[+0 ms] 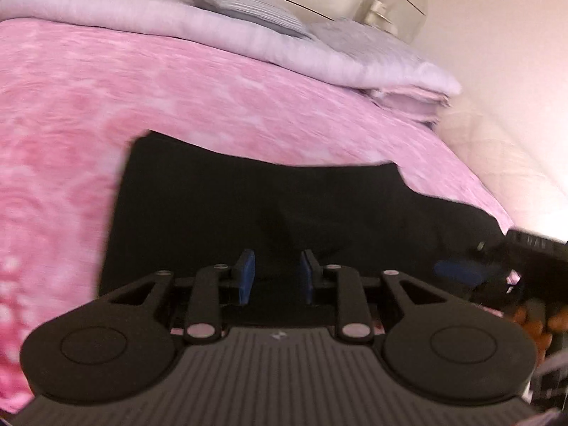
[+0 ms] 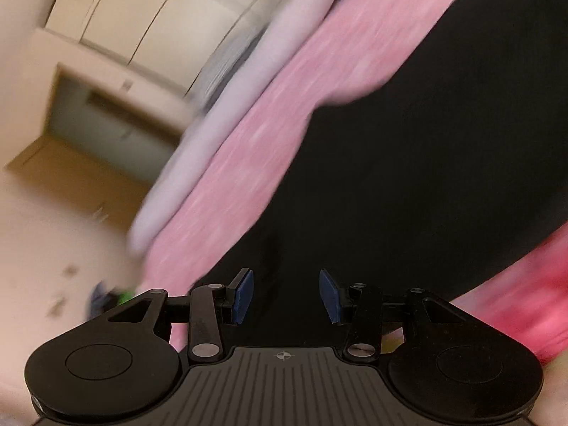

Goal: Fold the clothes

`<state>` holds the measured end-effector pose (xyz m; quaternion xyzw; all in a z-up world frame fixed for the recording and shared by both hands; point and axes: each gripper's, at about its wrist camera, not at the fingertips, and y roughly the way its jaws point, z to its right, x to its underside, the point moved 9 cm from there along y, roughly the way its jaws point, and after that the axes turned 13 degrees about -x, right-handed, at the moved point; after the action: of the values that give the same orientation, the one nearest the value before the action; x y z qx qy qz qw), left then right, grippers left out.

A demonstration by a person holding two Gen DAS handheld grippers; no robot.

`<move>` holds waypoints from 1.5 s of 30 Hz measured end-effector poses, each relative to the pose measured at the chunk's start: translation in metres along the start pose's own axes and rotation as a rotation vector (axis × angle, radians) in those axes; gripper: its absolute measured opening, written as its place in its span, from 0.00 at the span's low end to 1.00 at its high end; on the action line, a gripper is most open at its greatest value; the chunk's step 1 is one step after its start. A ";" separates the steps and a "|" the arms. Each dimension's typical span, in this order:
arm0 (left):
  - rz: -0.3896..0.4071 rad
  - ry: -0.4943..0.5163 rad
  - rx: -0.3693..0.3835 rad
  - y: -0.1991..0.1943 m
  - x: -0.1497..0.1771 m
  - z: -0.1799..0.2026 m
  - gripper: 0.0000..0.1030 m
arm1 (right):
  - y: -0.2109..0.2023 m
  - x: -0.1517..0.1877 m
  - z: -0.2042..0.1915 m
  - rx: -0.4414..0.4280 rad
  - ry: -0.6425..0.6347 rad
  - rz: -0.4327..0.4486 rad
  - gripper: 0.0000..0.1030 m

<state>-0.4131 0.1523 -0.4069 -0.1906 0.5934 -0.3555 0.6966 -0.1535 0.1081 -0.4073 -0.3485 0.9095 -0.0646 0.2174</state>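
A pink bedspread (image 1: 106,106) fills the left of the left wrist view, and on it a black garment (image 1: 248,206) lies flat from the centre to the lower right, with pale pillows (image 1: 248,17) across the top. The left gripper (image 1: 277,277) hovers over the garment at bottom centre, jaws parted, nothing between them. At the far right edge the right gripper (image 1: 497,277) shows blurred; in its own view its jaws stand wide and empty over the black cloth.

Warm, soft indoor light fills both fisheye views, a bright glare washes the wall (image 1: 525,113) right of the left hand-held gripper (image 1: 277,273), edges bend, and motion blur smears the right wrist view heavily.
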 end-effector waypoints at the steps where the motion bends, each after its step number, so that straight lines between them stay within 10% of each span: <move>1: 0.001 -0.014 -0.015 -0.001 -0.003 -0.007 0.22 | 0.014 0.007 0.000 -0.012 0.018 -0.028 0.44; 16: -0.054 -0.084 -0.105 0.004 -0.006 -0.070 0.22 | 0.098 0.029 0.004 0.071 -0.038 -0.080 0.43; 18: -0.056 -0.082 -0.098 0.006 -0.007 -0.068 0.22 | 0.094 0.027 -0.003 0.075 -0.131 -0.061 0.05; 21: -0.060 -0.084 -0.051 0.004 -0.012 -0.058 0.22 | 0.087 0.024 -0.015 0.080 -0.271 -0.030 0.04; 26: -0.076 -0.039 0.056 0.008 -0.017 -0.023 0.22 | 0.011 -0.021 -0.027 0.155 -0.431 0.169 0.04; 33: -0.150 0.072 0.131 0.038 -0.001 0.035 0.22 | -0.090 -0.063 0.063 0.414 -0.283 0.315 0.04; 45: -0.175 0.171 0.106 0.056 0.001 0.084 0.22 | -0.128 -0.104 0.048 0.366 -0.403 0.449 0.04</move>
<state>-0.3168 0.1764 -0.4276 -0.1737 0.6121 -0.4605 0.6189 0.0139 0.0823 -0.3794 -0.1010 0.8755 -0.1073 0.4601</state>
